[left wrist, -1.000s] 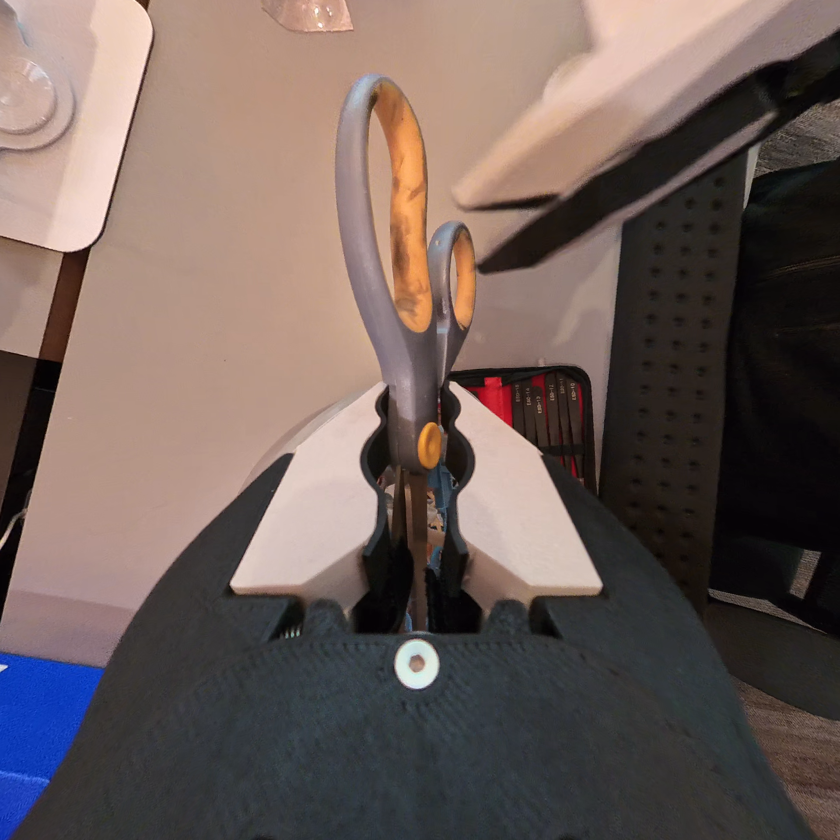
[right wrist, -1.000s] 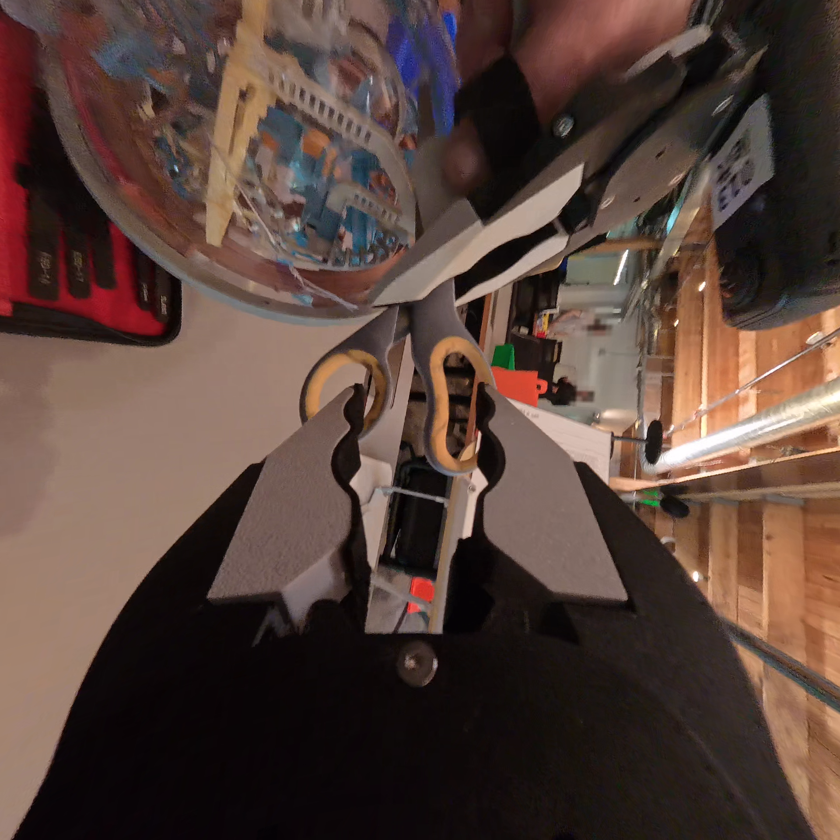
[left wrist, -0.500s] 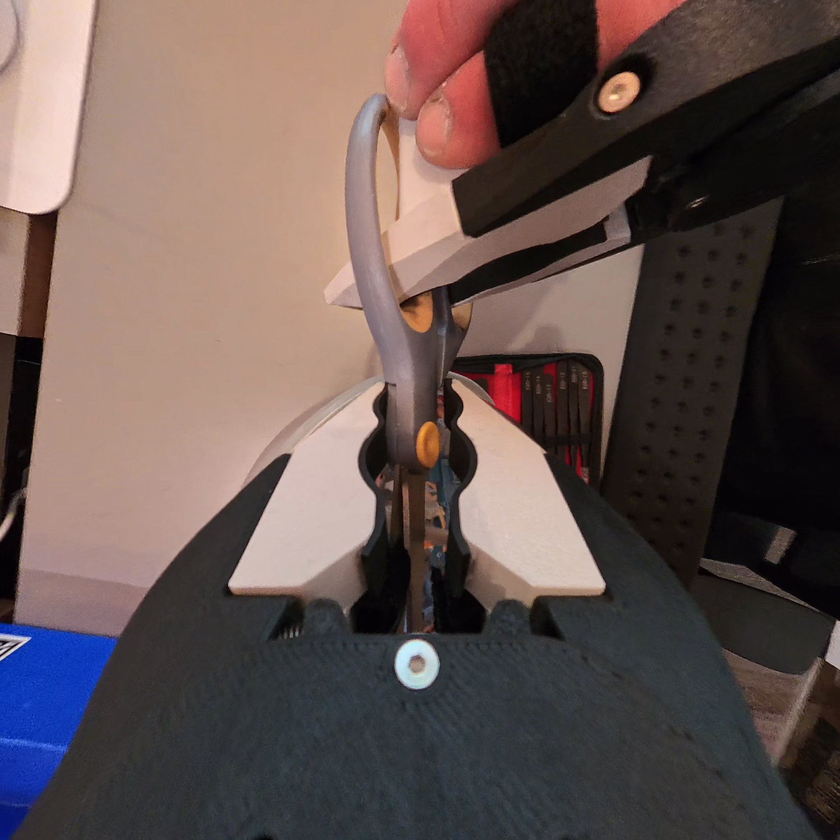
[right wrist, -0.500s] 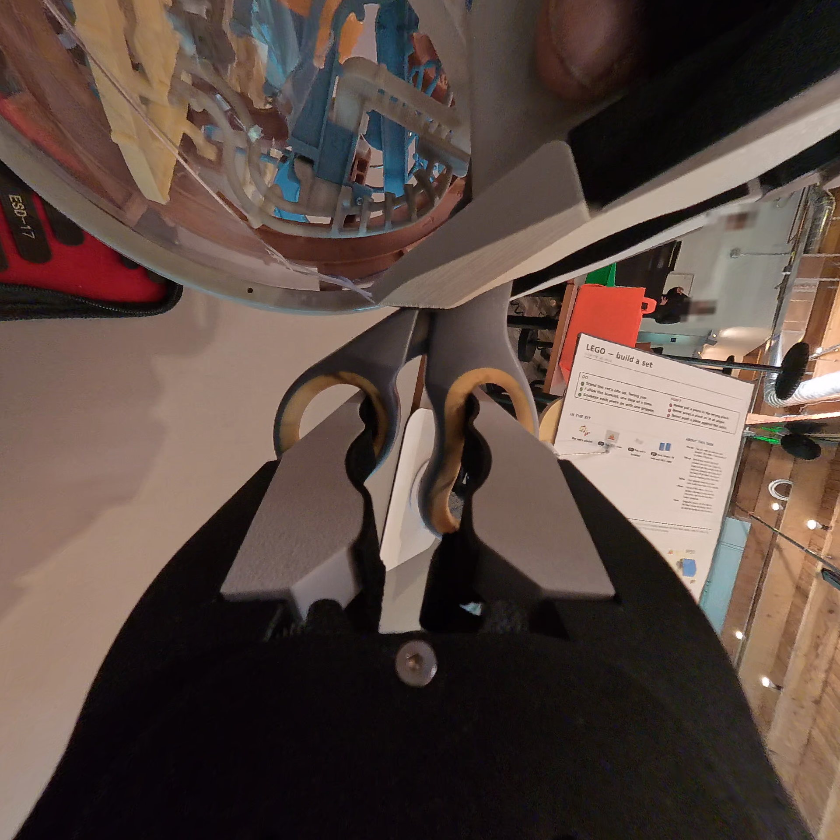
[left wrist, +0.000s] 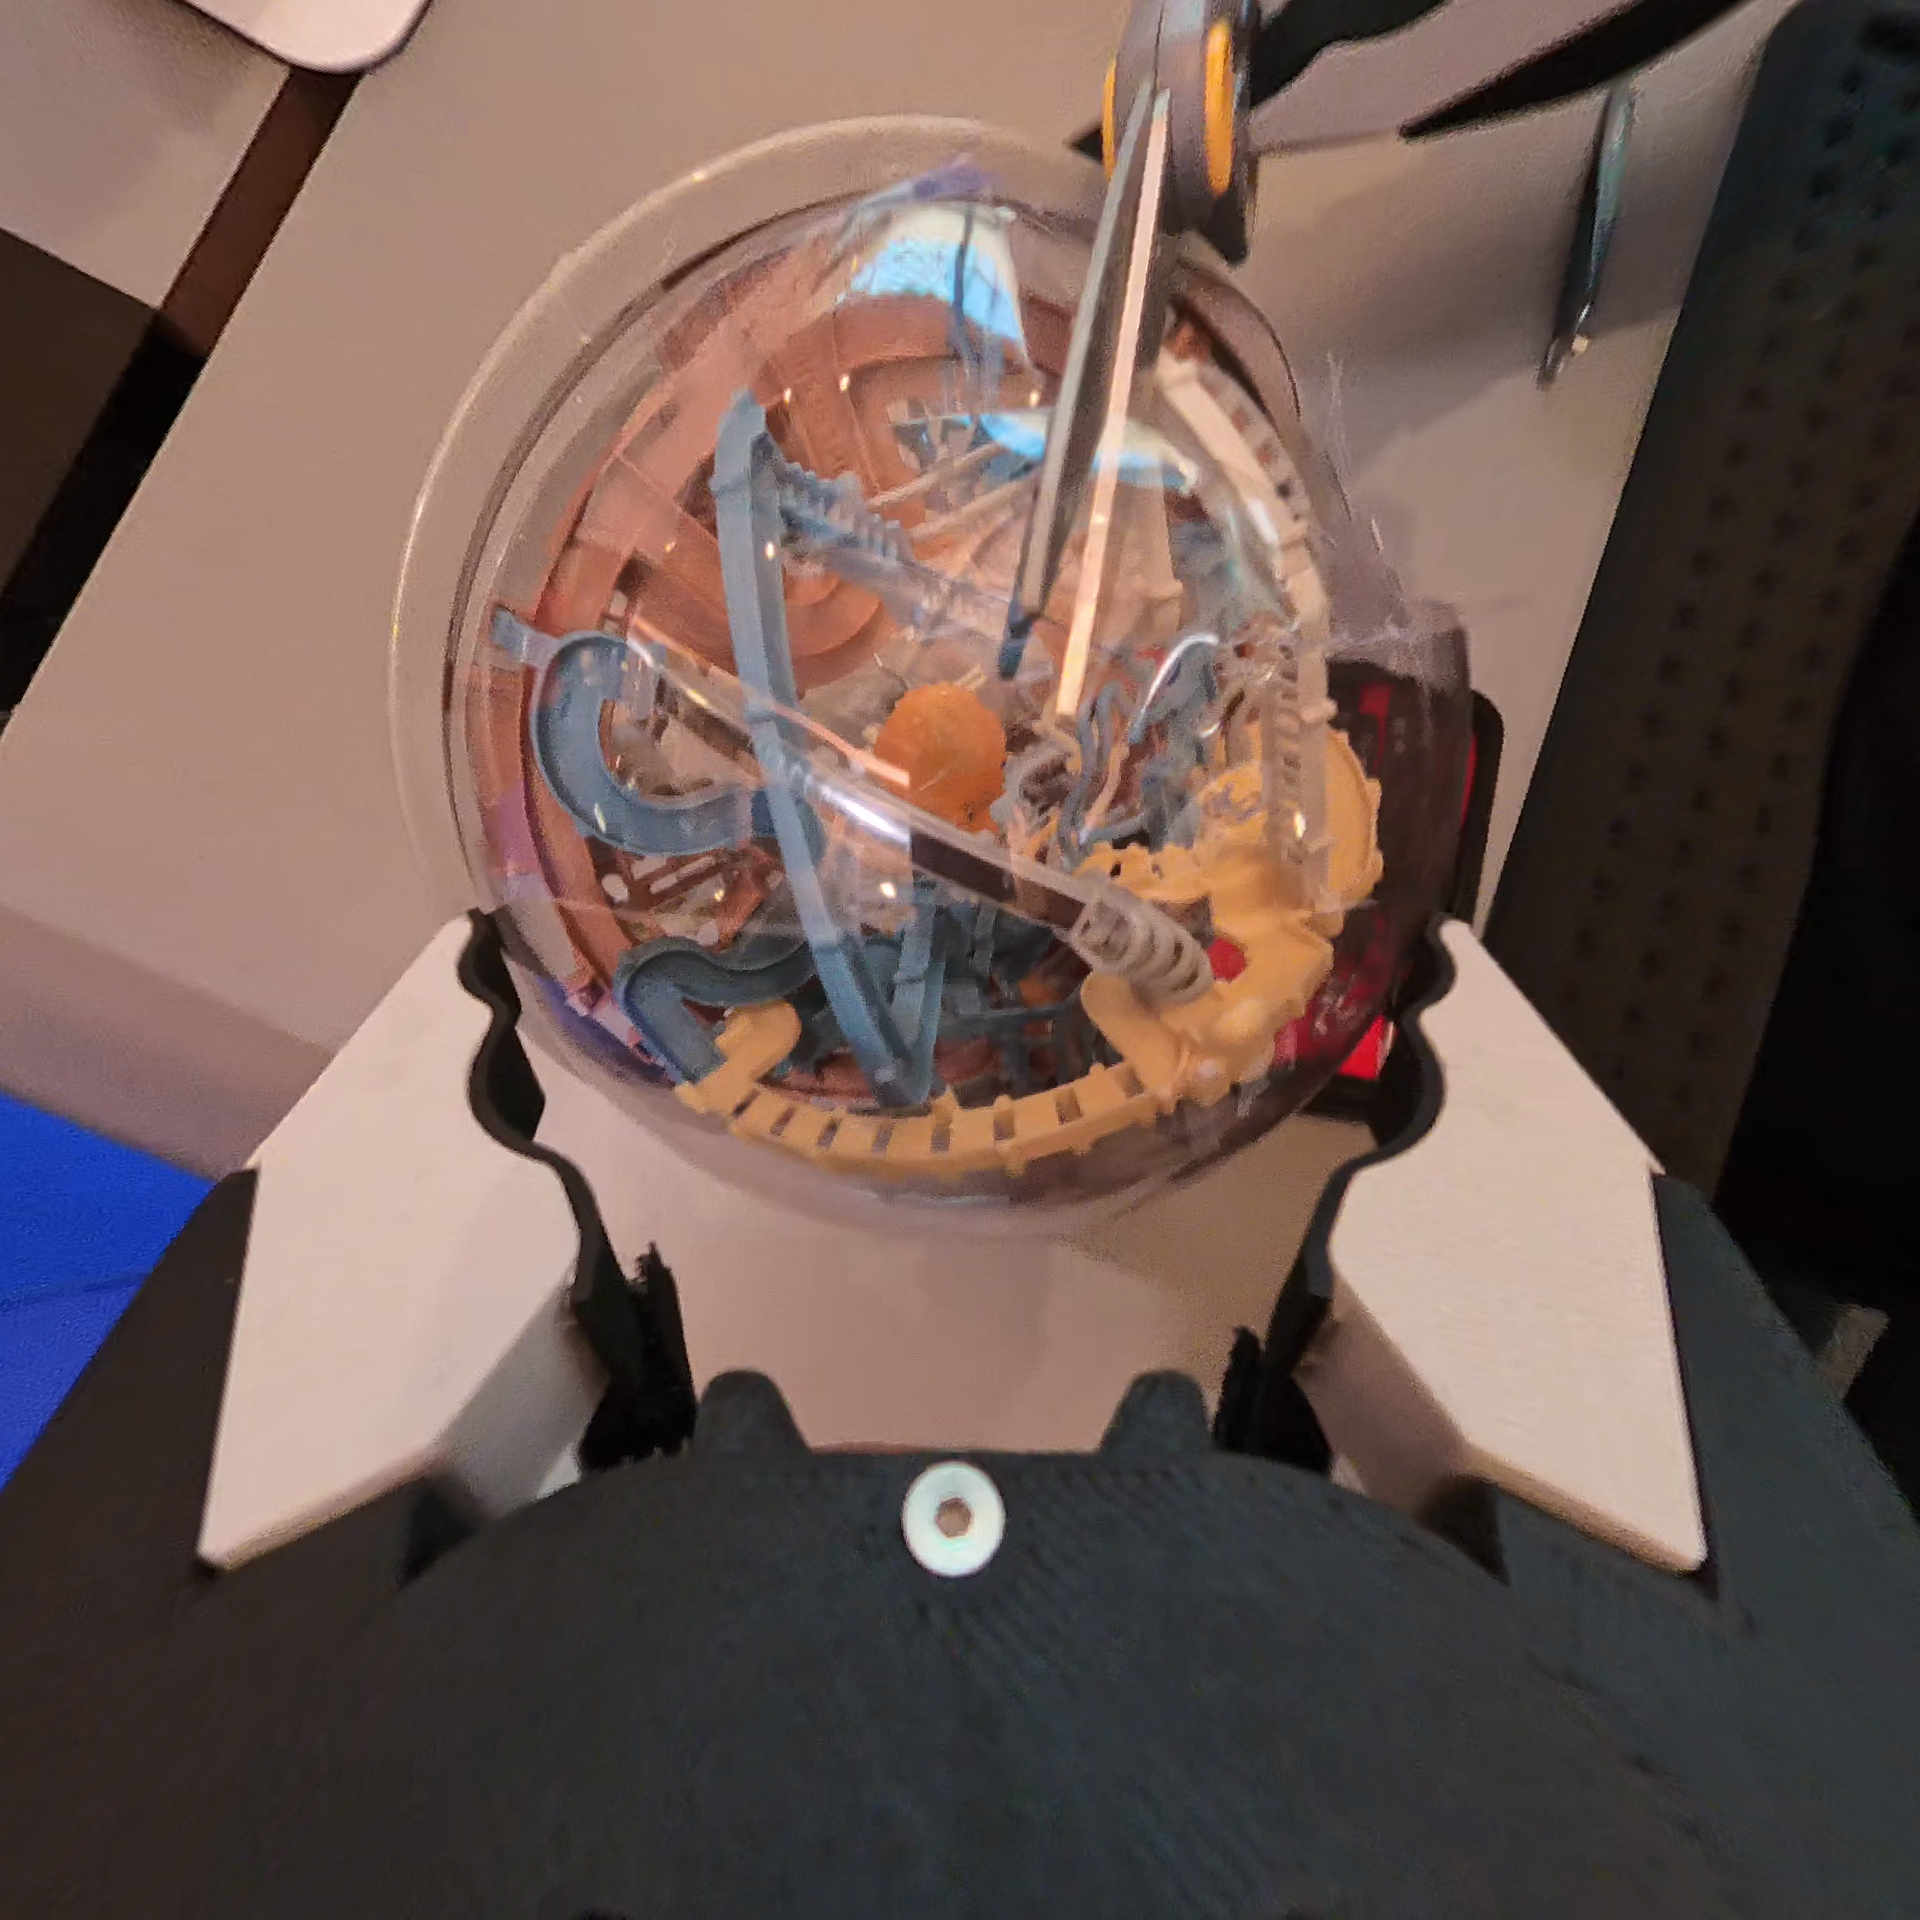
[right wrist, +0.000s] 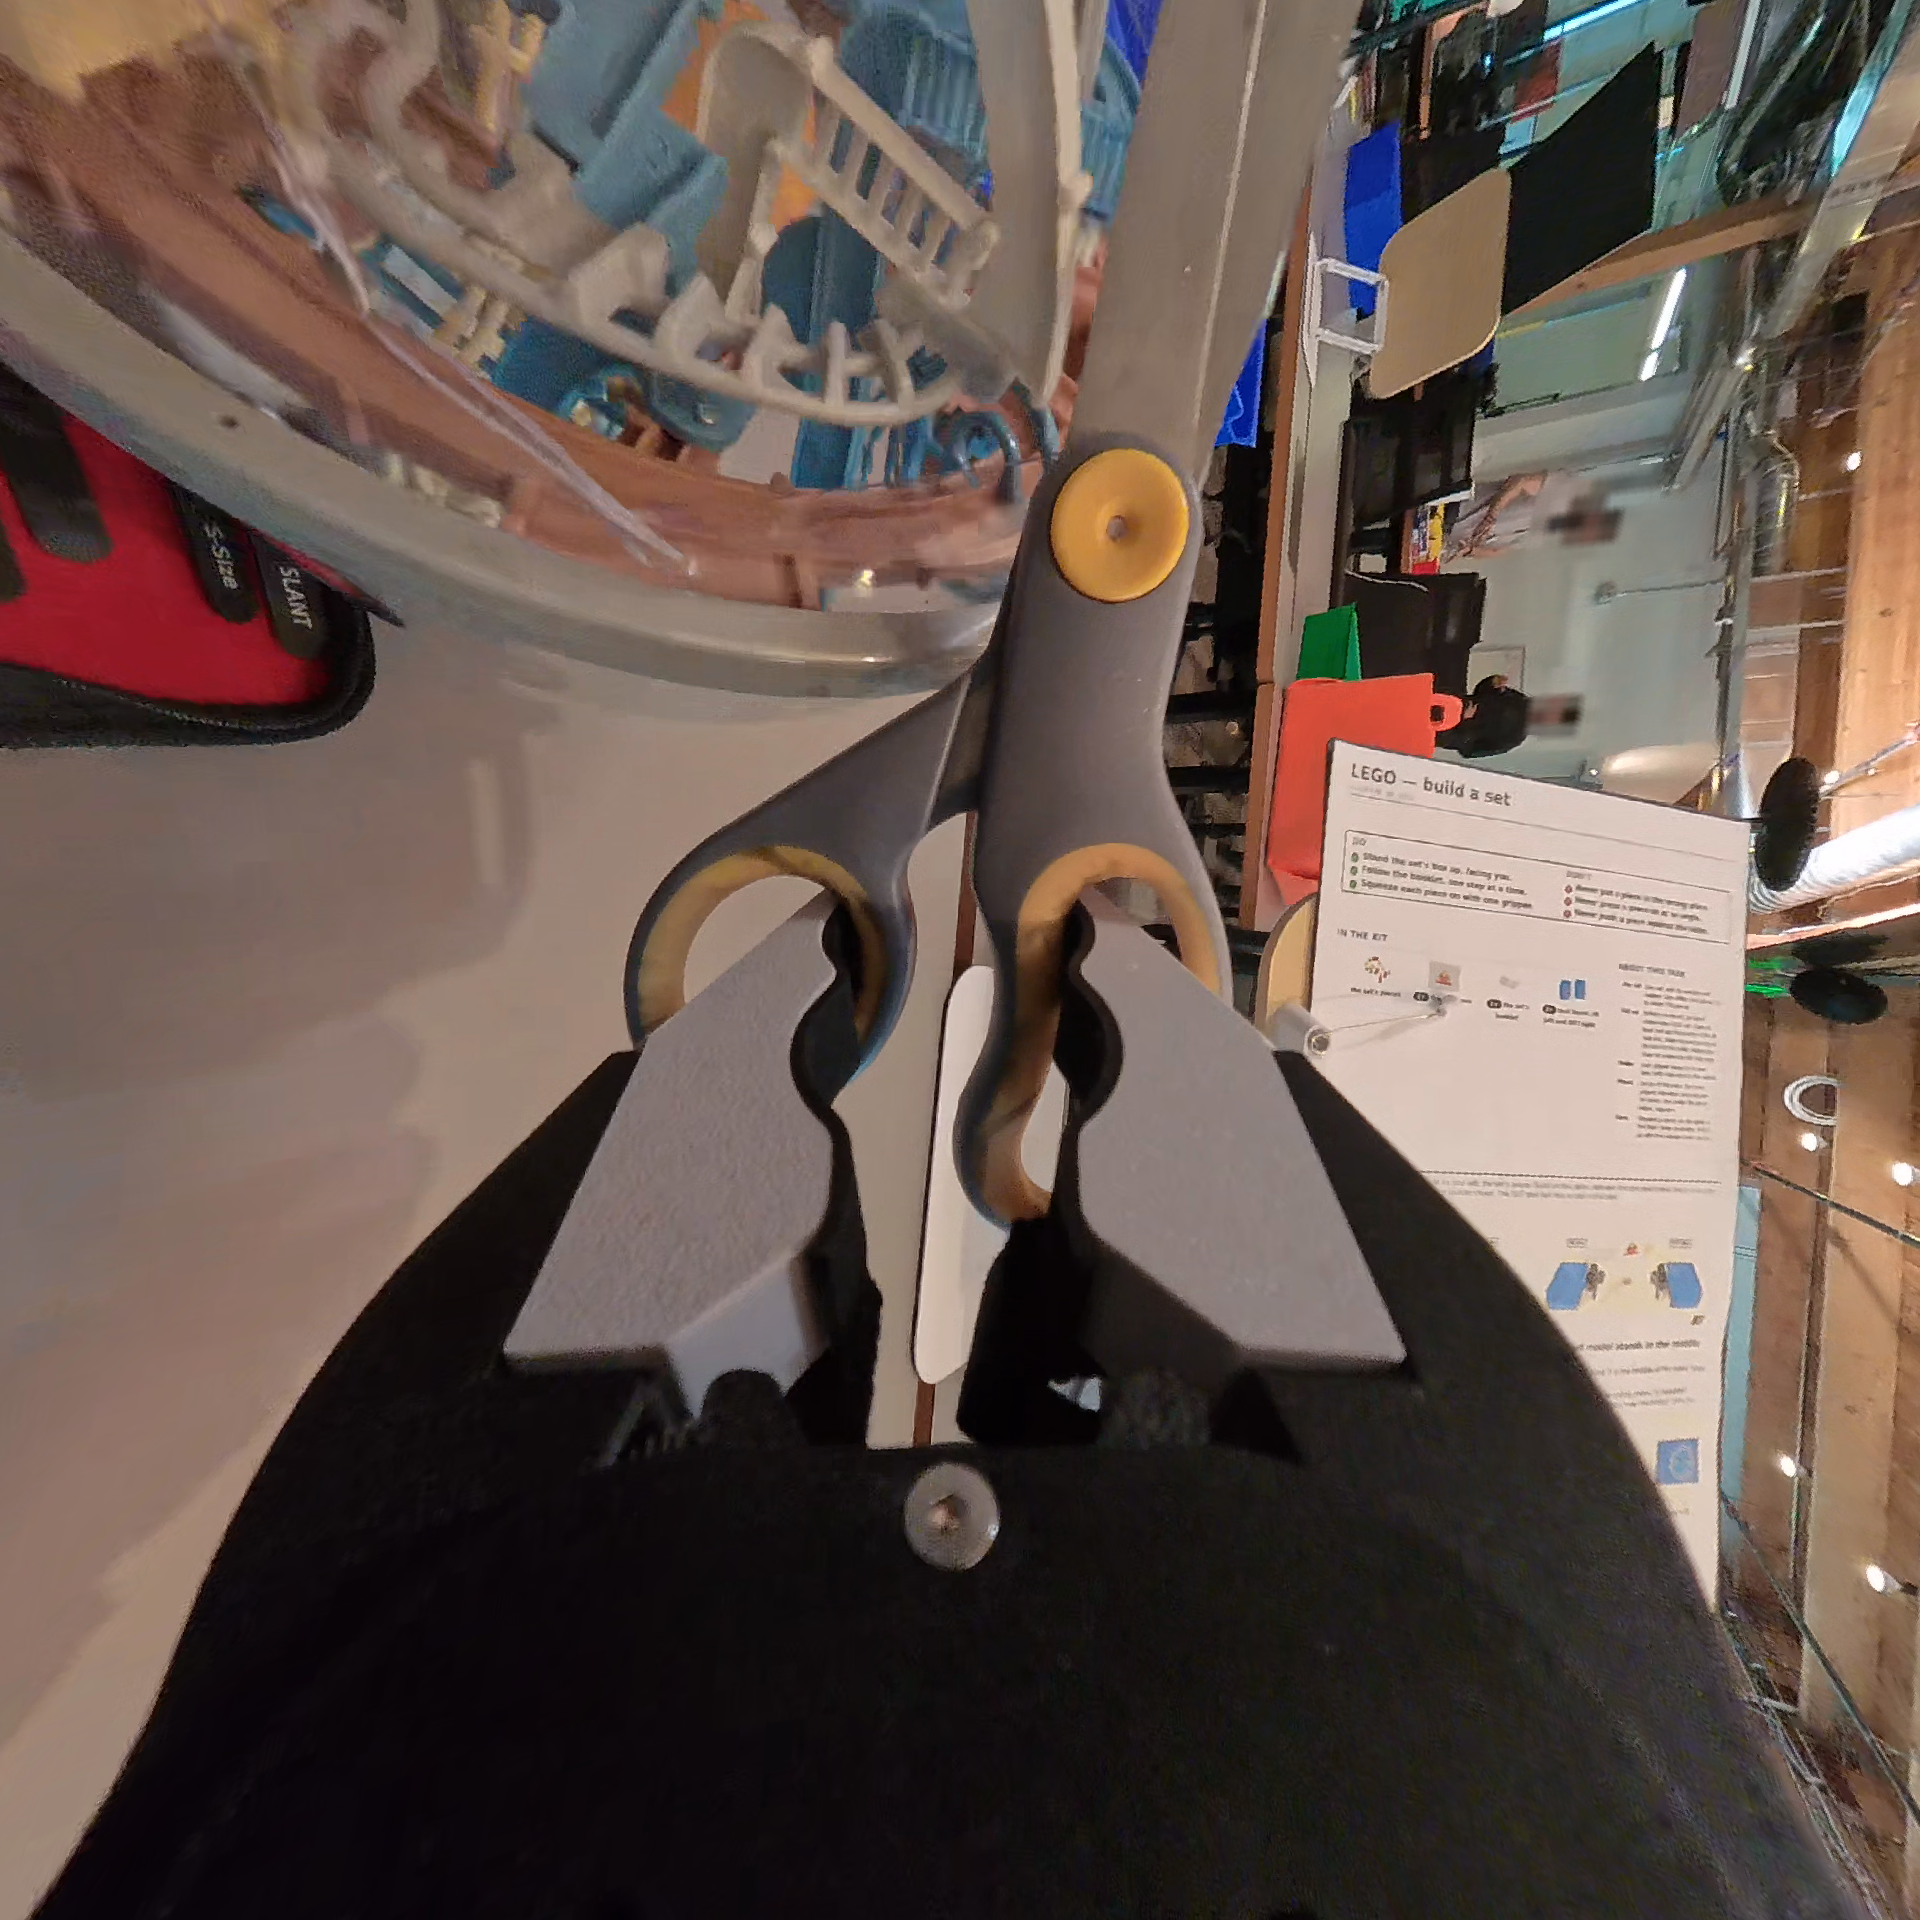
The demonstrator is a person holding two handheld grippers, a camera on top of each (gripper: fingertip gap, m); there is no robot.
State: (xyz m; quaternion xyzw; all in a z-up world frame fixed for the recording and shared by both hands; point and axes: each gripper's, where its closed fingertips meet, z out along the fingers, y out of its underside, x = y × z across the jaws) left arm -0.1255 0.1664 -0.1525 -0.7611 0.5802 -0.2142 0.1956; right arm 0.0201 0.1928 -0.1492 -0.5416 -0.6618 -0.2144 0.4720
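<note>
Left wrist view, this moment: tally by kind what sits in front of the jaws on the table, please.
Clear maze ball: 1
Scissors: 1, blades over the ball
Red tool case: 1, behind the ball
Blue box: 1
Total: 4

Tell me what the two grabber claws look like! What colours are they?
The left gripper has a black, rough-textured plastic body with a round silver screw in the middle. Its two fingers are flat, whitish wedges with wavy black inner edges. The right gripper is built the same way: a black body, a darker screw, and grey wedge fingers with the same wavy black pads.
</note>
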